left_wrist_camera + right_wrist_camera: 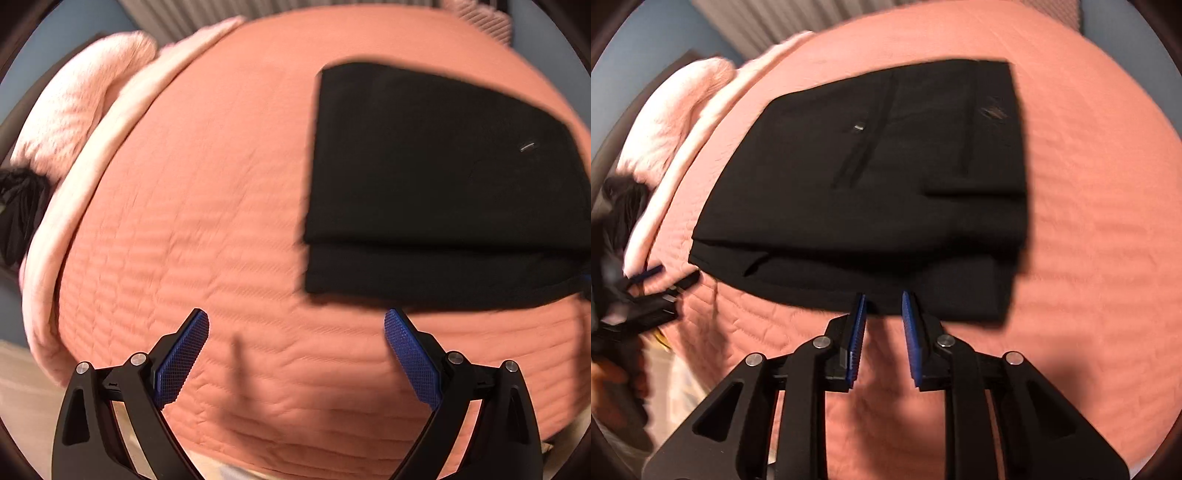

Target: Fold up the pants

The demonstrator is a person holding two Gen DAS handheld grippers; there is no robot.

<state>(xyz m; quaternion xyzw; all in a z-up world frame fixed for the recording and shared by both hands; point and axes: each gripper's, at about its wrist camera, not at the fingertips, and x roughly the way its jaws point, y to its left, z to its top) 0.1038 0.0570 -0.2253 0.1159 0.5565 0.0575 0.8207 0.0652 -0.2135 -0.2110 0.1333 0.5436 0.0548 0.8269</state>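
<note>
Closest to me, the left gripper [296, 320] hangs over bare bedding with its blue-padded fingers [183, 356] spread wide, nothing between them. It sits just short of the near left corner of the folded black fabric pants [436, 177], apart from the cloth. A thin shadow falls on the cover between its fingers.

The right gripper [884, 301] has its two blue-padded fingers [857, 339] drawn fairly close, but a narrow gap shows between them and no cloth is caught in it. Their tips sit right at the near edge of the pants [871, 192]; whether they touch the fabric I cannot tell through the blur.

The pants lie flat on the salmon-pink quilted bedspread [1100, 192], folded into a stacked rectangle, the upper layer set back a little so a strip of the lower layer shows along the near side. A small metal fastener and a dark seam show on the top face.

From the right wrist view, the left gripper [670, 280] appears low at the left, blurred, near the bed's edge.

Farther off, a pale pink fluffy blanket [85, 96] is bunched along the far left side of the bed, with a dark crumpled garment [20, 206] beside it. Behind stands a grey ribbed wall panel [177, 18].
</note>
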